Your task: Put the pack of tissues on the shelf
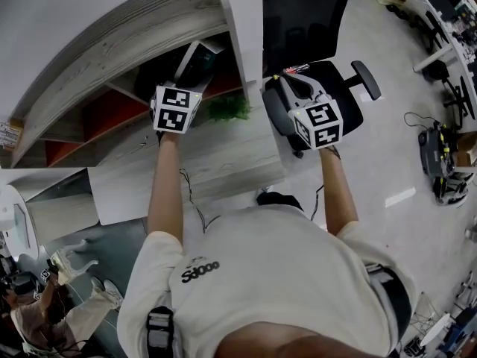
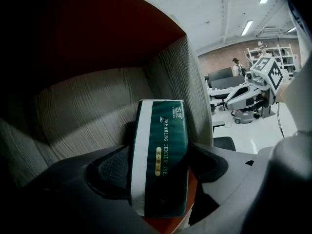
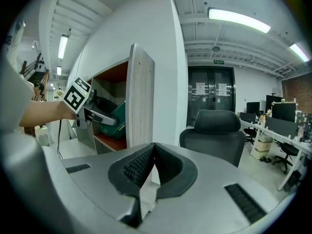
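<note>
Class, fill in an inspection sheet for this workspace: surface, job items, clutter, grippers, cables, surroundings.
Surface: shelf compartment, red floor, wood-grain walls.
Job's things: tissue pack tilted inside the compartment.
Clutter: green plant by the shelf.
Grippers: left hand-held gripper open around the pack; right hand-held gripper shut, empty.
Cables: thin cable hanging by the left arm.
Surroundings: office chair, glossy floor, another person nearby.

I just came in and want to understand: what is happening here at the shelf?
A person works with a gripper in each hand. The left gripper reaches into a shelf compartment, with a green pack of tissues standing tilted between its jaws. The jaws look open and do not seem to press the pack. The right gripper is shut and empty, held outside the shelf.
</note>
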A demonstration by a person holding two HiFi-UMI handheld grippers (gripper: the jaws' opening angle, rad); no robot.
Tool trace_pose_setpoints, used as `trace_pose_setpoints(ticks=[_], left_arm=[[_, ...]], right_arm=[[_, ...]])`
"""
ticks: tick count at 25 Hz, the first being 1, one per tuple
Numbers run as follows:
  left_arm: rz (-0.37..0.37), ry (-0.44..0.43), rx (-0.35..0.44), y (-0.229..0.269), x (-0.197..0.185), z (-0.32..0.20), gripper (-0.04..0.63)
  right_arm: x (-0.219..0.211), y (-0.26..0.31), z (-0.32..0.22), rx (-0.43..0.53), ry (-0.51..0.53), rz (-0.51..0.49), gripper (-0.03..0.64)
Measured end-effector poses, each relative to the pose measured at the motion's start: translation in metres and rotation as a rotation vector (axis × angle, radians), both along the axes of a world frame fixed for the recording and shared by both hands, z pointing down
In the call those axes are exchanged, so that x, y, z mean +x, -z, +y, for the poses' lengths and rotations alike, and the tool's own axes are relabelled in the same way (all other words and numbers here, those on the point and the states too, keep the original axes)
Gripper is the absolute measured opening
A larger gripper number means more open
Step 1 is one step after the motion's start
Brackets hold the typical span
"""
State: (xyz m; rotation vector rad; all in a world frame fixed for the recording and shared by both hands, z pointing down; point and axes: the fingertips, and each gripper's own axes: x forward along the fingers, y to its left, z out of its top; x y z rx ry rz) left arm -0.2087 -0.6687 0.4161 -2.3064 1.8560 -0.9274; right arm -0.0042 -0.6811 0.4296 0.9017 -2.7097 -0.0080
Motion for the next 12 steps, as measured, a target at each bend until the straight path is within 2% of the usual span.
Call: trace_pose_setpoints(ticks=[6, 10, 12], left_arm=[[-0.13, -0.044, -0.04, -0.007, 0.008, 0.016, 0.359], [-0.142, -0.065, -0.036, -0.008, 0.012, 0.025, 0.357], [-0.171, -0.056, -0.033, -0.009, 0.011, 0.027, 0.349]], right_arm=[[0.001, -0.006, 0.009, -0.024, -0.02, -0.007, -0.006], [0.002, -0.01, 0.015, -0.032, -0.025, -0.001, -0.006], [0.002, -0.01, 0.017, -0.034, -0.03, -0.001, -0.006]])
